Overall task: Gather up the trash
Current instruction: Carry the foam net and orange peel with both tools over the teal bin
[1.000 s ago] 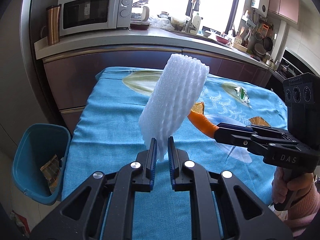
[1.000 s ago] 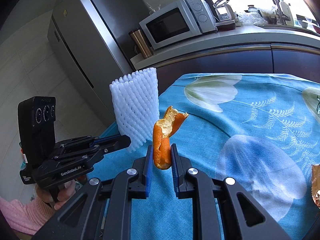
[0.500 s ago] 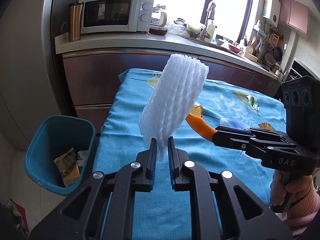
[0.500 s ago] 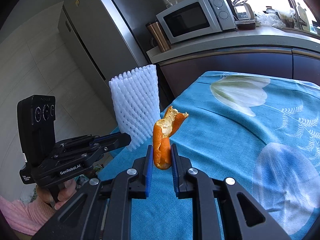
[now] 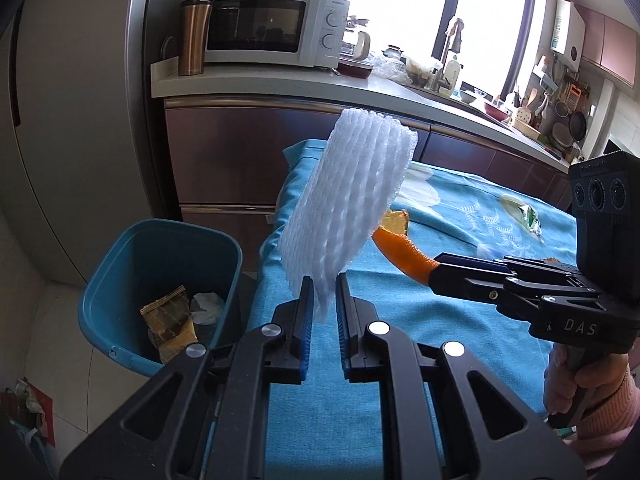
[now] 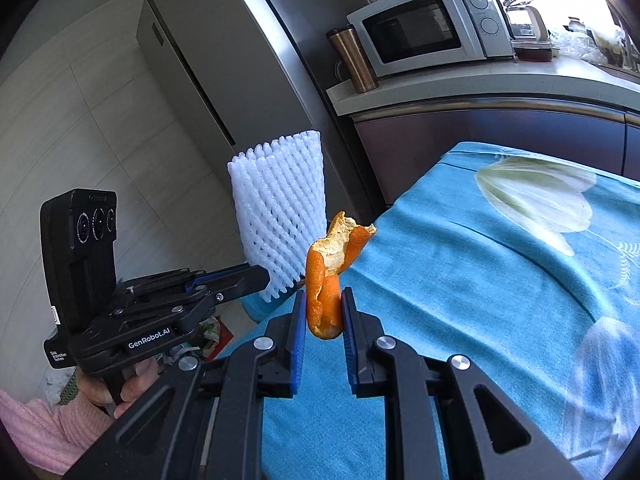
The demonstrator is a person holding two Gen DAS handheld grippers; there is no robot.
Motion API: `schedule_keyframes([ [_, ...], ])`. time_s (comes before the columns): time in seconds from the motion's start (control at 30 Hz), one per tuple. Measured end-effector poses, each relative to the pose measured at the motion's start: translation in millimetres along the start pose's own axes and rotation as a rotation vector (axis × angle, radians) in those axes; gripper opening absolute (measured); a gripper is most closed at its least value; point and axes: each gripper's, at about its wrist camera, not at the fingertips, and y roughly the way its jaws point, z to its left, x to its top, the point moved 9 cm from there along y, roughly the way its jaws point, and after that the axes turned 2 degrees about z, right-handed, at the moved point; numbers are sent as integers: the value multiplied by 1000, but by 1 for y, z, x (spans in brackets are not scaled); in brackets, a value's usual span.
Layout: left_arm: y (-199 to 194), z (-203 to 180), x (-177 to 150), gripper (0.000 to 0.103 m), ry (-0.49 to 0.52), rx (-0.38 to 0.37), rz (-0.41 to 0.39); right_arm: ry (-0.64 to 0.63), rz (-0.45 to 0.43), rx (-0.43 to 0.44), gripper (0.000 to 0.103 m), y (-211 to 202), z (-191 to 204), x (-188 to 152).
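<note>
My left gripper point(image 5: 323, 294) is shut on the lower edge of a white foam fruit net point(image 5: 348, 208), which stands up tilted over the left edge of the blue-clothed table point(image 5: 460, 320). My right gripper point(image 6: 323, 312) is shut on a curled orange peel point(image 6: 328, 276); in the left wrist view that gripper point(image 5: 436, 276) reaches in from the right with the orange peel point(image 5: 404, 256) at its tip. In the right wrist view the foam net point(image 6: 280, 216) and the left gripper point(image 6: 264, 276) sit to the left. A blue bin point(image 5: 160, 292) stands on the floor left of the table, with wrappers inside.
A green wrapper point(image 5: 528, 216) lies further back on the cloth. Behind the table runs a counter point(image 5: 280, 88) with a microwave point(image 5: 272, 32) and a copper tumbler point(image 5: 192, 36). A fridge point(image 6: 224, 60) stands at the left. A hand in a pink sleeve point(image 5: 592, 400) holds the right gripper.
Both grippers have moved left toward the table's edge, each keeping its grip. The blue bin has come further into the left wrist view and lies closer below.
</note>
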Motion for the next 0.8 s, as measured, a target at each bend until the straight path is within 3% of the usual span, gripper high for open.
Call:
schedule_keyframes([
  [0.8, -4, 98, -2, 12, -110, 156, 8, -80, 110, 109, 16, 71, 56, 15],
])
